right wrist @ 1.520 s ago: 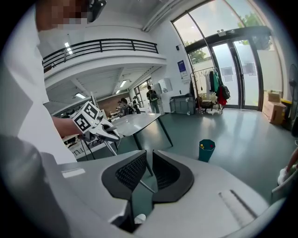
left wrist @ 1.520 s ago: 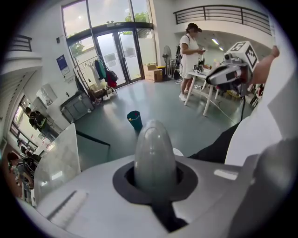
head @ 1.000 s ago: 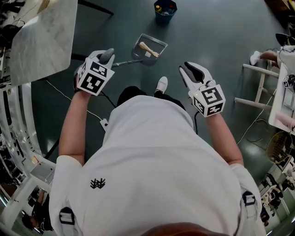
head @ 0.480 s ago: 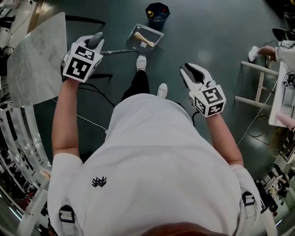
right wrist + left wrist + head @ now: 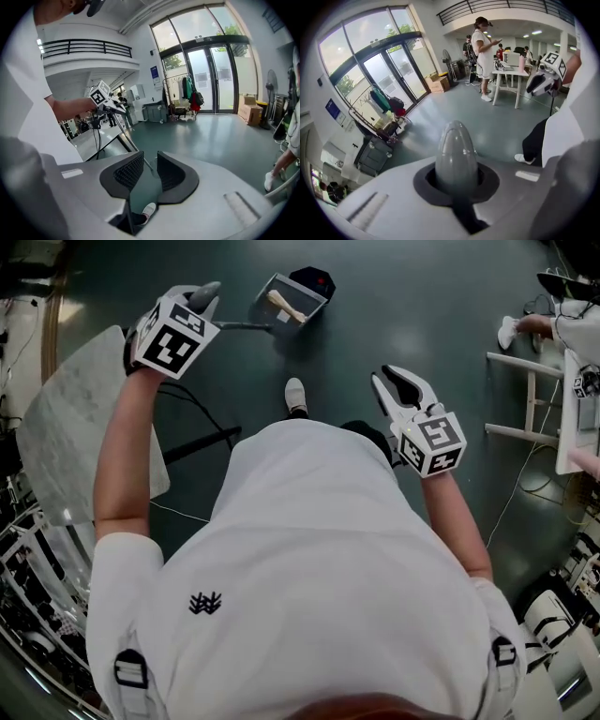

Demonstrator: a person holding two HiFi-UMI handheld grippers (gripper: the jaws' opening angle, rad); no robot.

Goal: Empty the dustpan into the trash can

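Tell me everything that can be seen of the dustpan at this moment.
The dustpan is a grey, open, box-shaped pan on a long thin handle. The left tool is shut on the handle's rounded grey end and holds the pan out in front of the person. A pale scrap lies inside it. In the head view the pan overlaps the dark trash can; whether they touch cannot be told.
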